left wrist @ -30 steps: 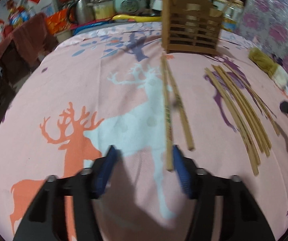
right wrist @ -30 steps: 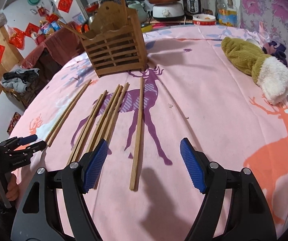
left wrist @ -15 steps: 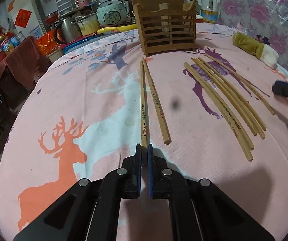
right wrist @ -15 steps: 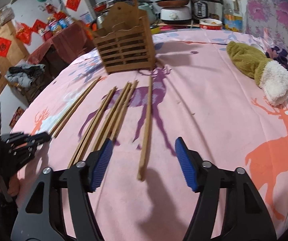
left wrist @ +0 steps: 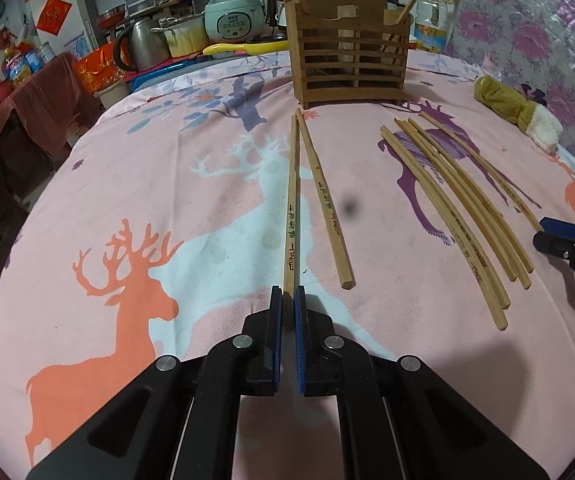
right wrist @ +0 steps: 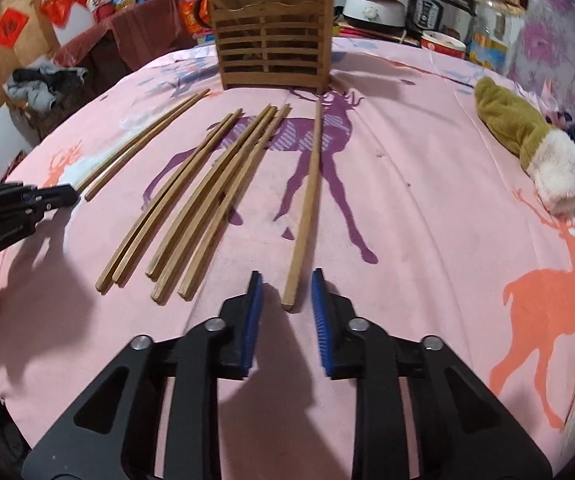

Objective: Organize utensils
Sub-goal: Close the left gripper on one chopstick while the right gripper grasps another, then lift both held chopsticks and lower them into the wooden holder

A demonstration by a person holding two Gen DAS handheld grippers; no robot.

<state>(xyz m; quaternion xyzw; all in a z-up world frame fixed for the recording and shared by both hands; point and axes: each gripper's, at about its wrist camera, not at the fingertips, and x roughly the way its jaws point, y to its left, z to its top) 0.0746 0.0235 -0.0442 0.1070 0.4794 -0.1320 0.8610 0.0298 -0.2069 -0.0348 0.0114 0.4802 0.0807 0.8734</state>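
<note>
**A:** What lies on the pink deer cloth point(left wrist: 135, 208), going left to right?

**B:** In the left wrist view, a pair of chopsticks near the middle, then a loose group of five, with one more lying alone further right in the right wrist view. Eight on the cloth in all. Behind them stands one slatted wooden holder point(left wrist: 349, 64), with two more sticks poking out of its top. A green and white plush toy point(right wrist: 527, 144) lies at the far right, well apart from everything.

**A:** Anything in the way?

**B:** Nothing lies between the chopsticks and the holder.

**A:** How do they point?

**B:** All run lengthwise from the grippers toward the holder, thin ends away.

**A:** And the grippers?

**B:** The left gripper point(left wrist: 288, 300) is clamped on the near end of the pair's left chopstick point(left wrist: 292, 216); its neighbour point(left wrist: 325, 204) lies free just beside. The right gripper point(right wrist: 287, 286) is closing, its pads flanking the near end of the lone chopstick point(right wrist: 307, 204) without pressing it.
</note>
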